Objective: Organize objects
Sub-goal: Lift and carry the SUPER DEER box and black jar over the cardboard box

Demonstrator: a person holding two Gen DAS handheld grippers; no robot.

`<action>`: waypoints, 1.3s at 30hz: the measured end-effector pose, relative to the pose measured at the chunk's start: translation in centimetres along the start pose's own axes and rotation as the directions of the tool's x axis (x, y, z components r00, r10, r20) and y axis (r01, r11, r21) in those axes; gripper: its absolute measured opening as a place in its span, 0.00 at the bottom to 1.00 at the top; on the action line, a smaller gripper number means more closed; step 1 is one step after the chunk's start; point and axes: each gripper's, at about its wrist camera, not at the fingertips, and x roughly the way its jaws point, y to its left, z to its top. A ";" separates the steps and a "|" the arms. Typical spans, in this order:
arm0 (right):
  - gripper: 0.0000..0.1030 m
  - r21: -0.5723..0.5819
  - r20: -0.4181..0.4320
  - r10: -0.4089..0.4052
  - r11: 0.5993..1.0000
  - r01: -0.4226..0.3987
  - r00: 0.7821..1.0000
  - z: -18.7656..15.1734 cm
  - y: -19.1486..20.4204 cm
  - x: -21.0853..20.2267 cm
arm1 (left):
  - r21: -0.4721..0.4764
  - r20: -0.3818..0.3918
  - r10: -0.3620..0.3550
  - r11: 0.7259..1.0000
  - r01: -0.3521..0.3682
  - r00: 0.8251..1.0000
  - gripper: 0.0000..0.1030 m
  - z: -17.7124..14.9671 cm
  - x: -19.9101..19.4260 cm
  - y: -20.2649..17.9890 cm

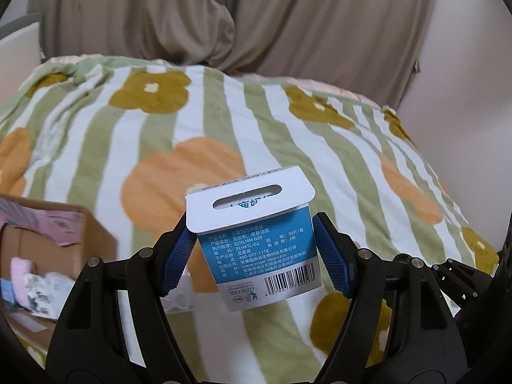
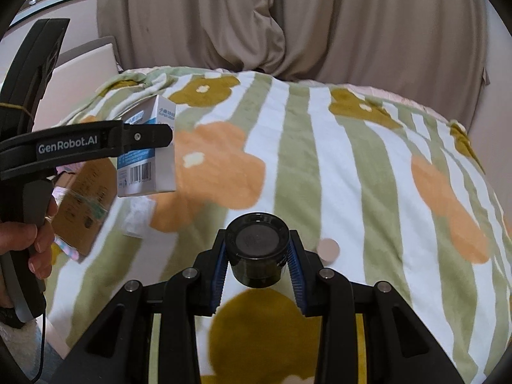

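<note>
Left tool (image 1: 252, 252) pinches a blue-and-white carton (image 1: 259, 246) above the bed (image 1: 288, 134), near the cardboard box (image 1: 64, 233). Right tool (image 2: 257, 275) clamps a black jar (image 2: 256, 249). Judged mid-transfer; next, lower the carton into the cardboard box.

blue-white carton (image 1: 259, 249): upright, held aloft | black cylindrical jar (image 2: 257, 249): clamped, above blanket

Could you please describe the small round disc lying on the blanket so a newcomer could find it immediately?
Start at the flower-striped blanket. Just right of the right gripper, which holds a black jar, lies the disc. It is flat, pale pinkish and loose on the fabric.
</note>
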 end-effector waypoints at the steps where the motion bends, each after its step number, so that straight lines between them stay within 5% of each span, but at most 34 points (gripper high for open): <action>1: 0.32 -0.008 0.007 0.005 1.000 -0.005 1.000 0.4 0.7 -0.3 | -0.002 0.009 0.007 1.000 -0.007 1.000 0.69 0.1 -0.7 0.5; 19: 0.32 -0.082 0.038 0.157 0.985 -0.154 0.987 5.7 12.3 -1.3 | -0.110 0.118 0.152 0.984 -0.139 0.981 0.69 0.8 -11.5 14.3; 39: 0.32 -0.211 -0.052 0.276 0.937 -0.280 0.960 8.1 28.5 4.9 | -0.245 0.065 0.267 0.938 -0.244 0.961 0.69 -3.0 -14.8 31.7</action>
